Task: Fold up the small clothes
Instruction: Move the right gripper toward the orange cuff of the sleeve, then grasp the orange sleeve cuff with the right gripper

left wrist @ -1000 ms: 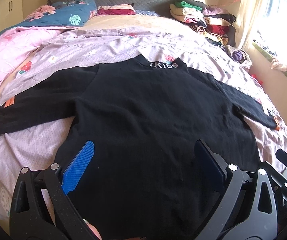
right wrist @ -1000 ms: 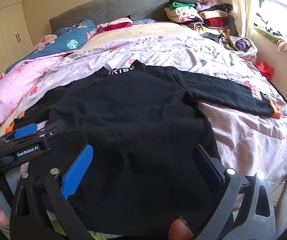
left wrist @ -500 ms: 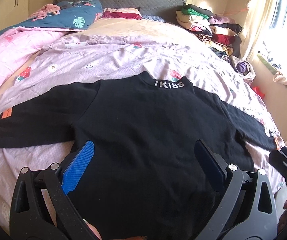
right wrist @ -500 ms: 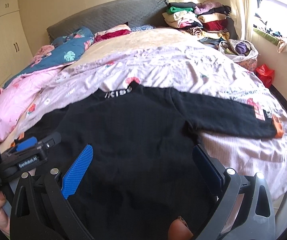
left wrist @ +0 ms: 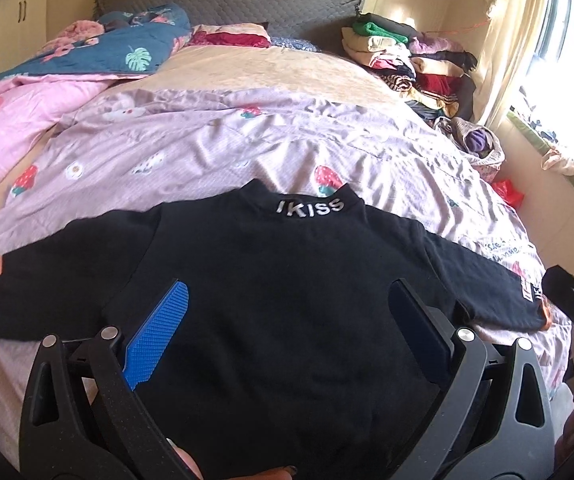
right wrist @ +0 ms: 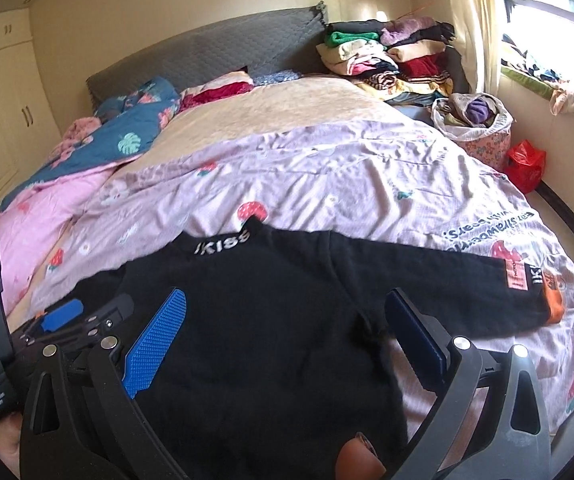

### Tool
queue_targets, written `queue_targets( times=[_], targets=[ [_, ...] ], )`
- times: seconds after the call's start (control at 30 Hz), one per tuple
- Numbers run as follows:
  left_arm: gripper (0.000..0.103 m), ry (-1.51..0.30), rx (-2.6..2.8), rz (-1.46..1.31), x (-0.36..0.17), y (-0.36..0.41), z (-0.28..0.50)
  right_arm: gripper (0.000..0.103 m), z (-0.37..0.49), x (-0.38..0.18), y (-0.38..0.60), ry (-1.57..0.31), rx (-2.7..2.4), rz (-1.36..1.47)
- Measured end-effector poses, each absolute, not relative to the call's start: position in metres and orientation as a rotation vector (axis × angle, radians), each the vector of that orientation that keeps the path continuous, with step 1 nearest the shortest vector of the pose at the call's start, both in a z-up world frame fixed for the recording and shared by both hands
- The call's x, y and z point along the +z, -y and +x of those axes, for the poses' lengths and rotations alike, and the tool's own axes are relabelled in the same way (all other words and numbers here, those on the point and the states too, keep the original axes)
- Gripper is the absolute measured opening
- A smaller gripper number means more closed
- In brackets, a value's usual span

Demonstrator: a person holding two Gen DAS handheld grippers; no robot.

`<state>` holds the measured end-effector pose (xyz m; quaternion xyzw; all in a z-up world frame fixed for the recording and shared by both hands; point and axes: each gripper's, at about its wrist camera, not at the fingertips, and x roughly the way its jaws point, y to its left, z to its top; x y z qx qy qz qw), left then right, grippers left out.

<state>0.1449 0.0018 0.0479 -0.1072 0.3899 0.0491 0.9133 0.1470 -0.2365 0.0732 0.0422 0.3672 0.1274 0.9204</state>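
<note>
A black long-sleeved top [left wrist: 279, 280] with "IKISS" on its collar lies spread flat on the bed, sleeves out to both sides; it also shows in the right wrist view [right wrist: 271, 312]. Its cuffs are orange [right wrist: 553, 306]. My left gripper [left wrist: 287, 320] is open and empty, above the lower middle of the top. My right gripper [right wrist: 283, 328] is open and empty, above the top's lower right part near the right armpit. The left gripper shows at the left edge of the right wrist view [right wrist: 67, 320].
The top lies on a lilac strawberry-print sheet [left wrist: 247, 136]. Pink and blue quilts [left wrist: 27, 104] lie at the left. A stack of folded clothes [left wrist: 407, 60] sits at the far right by the headboard. A bag of clothes [right wrist: 475, 124] and a red bag [right wrist: 525, 164] stand beside the bed.
Both grippers have pulled back and risen from the top, so more of the bed and sheet shows. Both stay open. The top has not moved.
</note>
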Motion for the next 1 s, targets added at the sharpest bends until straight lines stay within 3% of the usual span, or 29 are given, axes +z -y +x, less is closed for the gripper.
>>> queue_targets(
  times=[1.0],
  targets=[
    [0.094, -0.932, -0.038, -0.101, 0.001, 0.106, 0.22, 0.099, 0.201, -0.011, 0.435, -0.831, -0.166, 0.394]
  ],
)
